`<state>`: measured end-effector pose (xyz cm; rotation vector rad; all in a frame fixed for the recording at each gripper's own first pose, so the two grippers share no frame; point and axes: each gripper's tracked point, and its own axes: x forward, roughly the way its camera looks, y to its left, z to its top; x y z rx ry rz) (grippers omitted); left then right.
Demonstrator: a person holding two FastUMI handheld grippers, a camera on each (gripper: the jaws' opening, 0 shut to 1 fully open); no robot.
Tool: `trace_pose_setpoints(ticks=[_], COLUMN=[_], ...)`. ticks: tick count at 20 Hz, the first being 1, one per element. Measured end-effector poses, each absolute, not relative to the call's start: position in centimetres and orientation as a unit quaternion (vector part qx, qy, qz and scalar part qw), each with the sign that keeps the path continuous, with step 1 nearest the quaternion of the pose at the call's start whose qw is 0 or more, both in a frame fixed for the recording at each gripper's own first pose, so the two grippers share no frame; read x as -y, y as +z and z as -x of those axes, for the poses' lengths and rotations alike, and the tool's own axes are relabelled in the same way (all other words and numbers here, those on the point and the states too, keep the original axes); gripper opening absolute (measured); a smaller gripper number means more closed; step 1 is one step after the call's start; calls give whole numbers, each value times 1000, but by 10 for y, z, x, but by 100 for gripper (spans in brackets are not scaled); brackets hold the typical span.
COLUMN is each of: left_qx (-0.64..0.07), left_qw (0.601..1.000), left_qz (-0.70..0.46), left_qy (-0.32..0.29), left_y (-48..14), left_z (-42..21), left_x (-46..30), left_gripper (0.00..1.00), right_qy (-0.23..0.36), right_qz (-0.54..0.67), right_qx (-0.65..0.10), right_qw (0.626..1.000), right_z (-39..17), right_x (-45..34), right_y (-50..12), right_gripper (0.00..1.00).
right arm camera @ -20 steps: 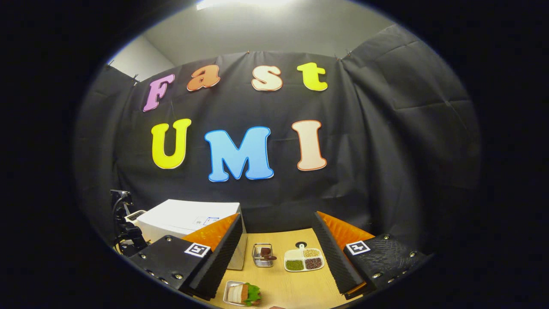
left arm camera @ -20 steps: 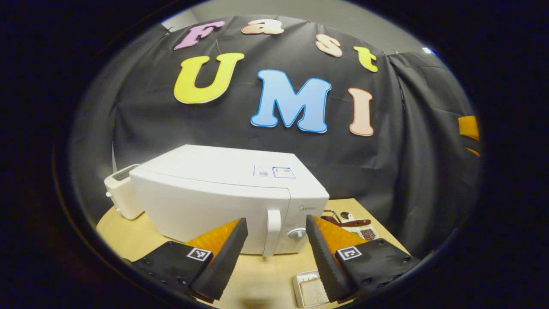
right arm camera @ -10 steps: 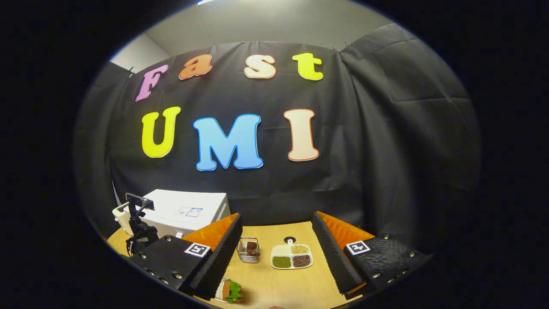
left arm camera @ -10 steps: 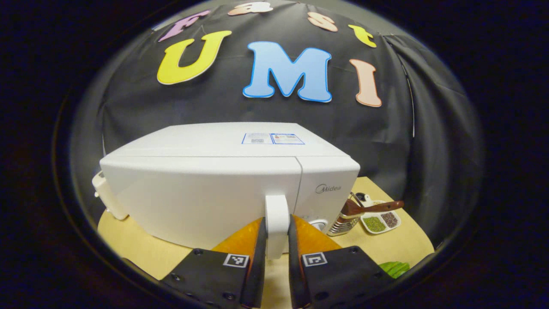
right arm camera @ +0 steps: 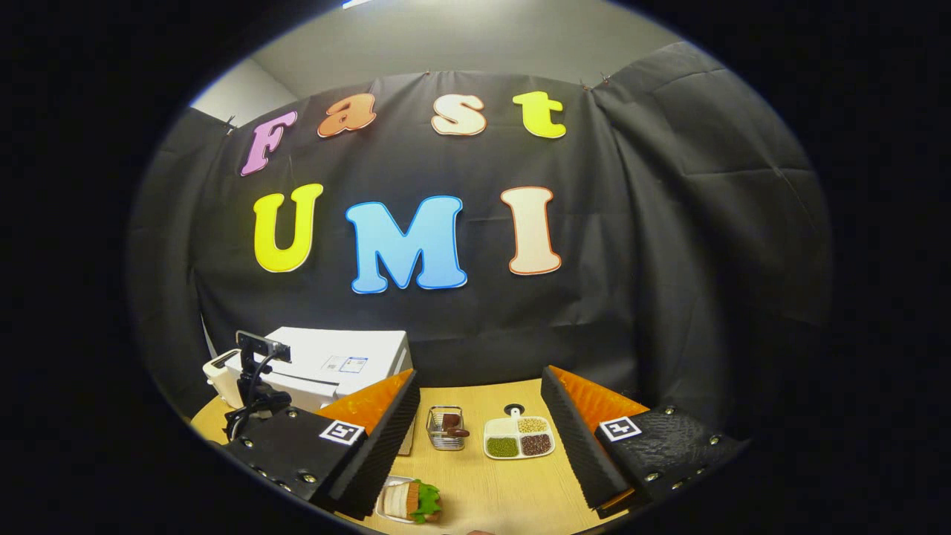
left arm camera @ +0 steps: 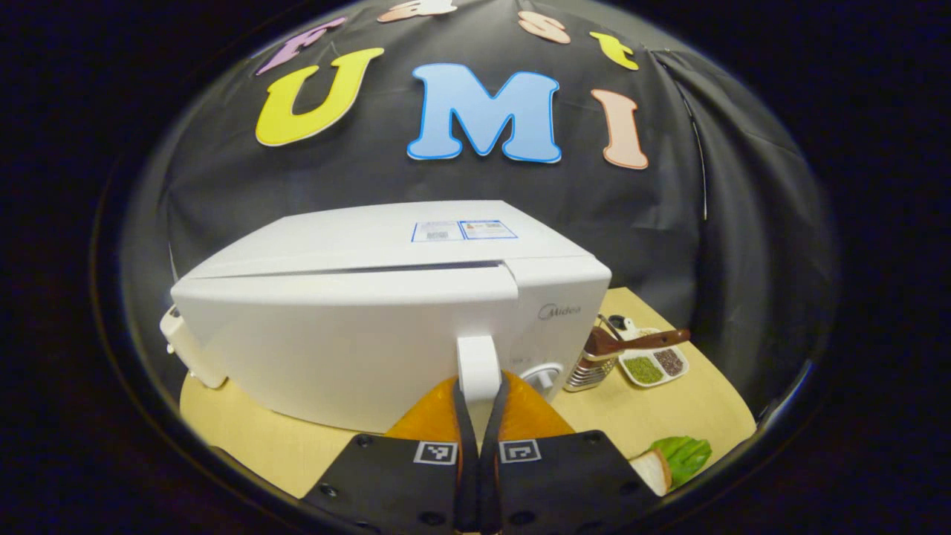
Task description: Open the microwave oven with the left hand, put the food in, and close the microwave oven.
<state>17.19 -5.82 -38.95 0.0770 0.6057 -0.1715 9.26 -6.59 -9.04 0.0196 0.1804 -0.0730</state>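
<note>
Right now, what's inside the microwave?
Can't tell. The microwave door is barely cracked, showing a thin dark gap along its top edge while the left gripper clamps the handle. The sandwich sits outside on the table.

Microwave (left arm camera: 356,327) sits on counter (left arm camera: 669,416); wire basket (left arm camera: 591,368) and divided dish (left arm camera: 654,365) at its 3 o'clock; sandwich (left arm camera: 672,461) at 5 o'clock.

Wire basket (right arm camera: 446,429) beside divided dish (right arm camera: 518,438)
</note>
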Motion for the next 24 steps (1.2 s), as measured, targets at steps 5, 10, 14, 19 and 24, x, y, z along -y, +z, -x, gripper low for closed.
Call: trace_pose_setpoints(ticks=[5,10,14,19,24], left_qx=[-319,-335,-337,-349,-359], left_qw=[938,929,926,923,921], left_qz=[-63,-83,-80,-92,-108], left_qy=[-118,-133,-147,-134,-103], left_y=[-377,-364,-357,-347,-337], left_z=[-91,-22,17,63,94], left_x=[32,-12,-48,-116,-206], left_gripper=[7,6,9,6,6], right_qy=[-24,6,36,60,67], right_qz=[-24,-30,-26,-19,-21], right_qx=[-99,-99,-99,-105,-113], right_qw=[995,995,994,992,991], right_z=[-85,-76,-69,-62,-54], right_x=[46,4,-36,-72,-104], right_y=[-97,-96,-96,-103,-111], right_gripper=[99,99,99,99,99])
